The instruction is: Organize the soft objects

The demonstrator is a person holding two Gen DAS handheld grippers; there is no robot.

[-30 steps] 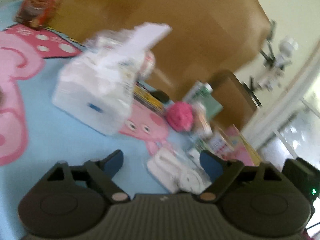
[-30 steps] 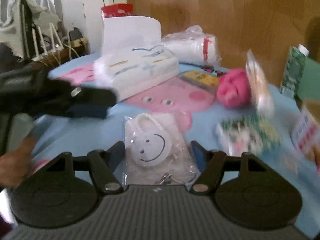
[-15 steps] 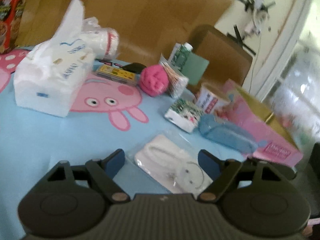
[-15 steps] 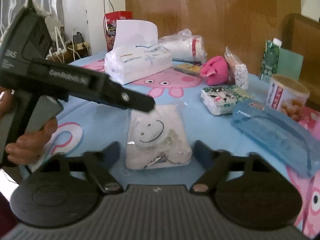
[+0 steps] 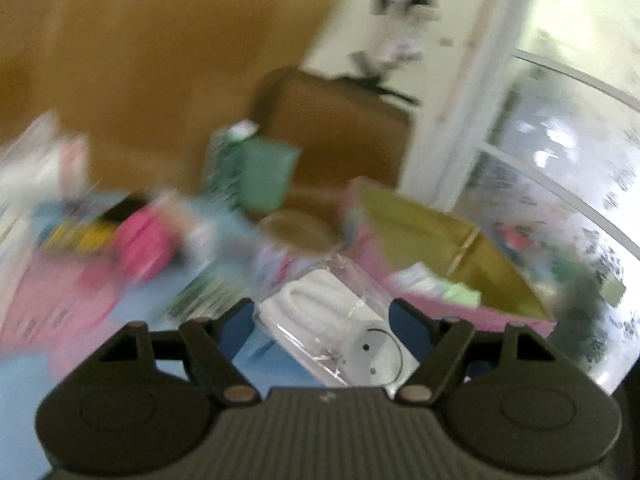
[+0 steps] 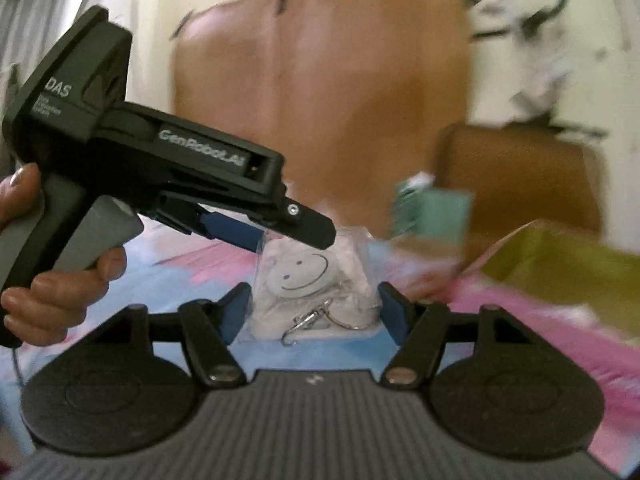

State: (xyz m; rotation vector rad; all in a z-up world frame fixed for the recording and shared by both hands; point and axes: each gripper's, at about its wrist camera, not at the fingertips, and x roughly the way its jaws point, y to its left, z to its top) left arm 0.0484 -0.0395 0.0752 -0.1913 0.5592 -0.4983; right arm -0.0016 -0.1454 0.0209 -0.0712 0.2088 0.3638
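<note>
A white smiley-face plush in a clear plastic bag (image 6: 308, 284) is held up off the table between both grippers. My right gripper (image 6: 314, 312) is shut on its lower sides. My left gripper (image 5: 322, 320) is shut on the same bag (image 5: 340, 328); in the right wrist view its fingers (image 6: 308, 228) clamp the bag's top. A pink soft ball (image 5: 144, 240) lies blurred at the left on the table.
An open pink box with a yellow-green inside (image 5: 436, 248) stands at the right; it also shows in the right wrist view (image 6: 568, 272). A green carton (image 5: 256, 172), a round tub (image 5: 300, 232) and other blurred items sit on the blue tablecloth (image 5: 260, 352).
Both grippers have lifted the bagged plush off the table and swung right toward the pink box. The tissue box has left both views.
</note>
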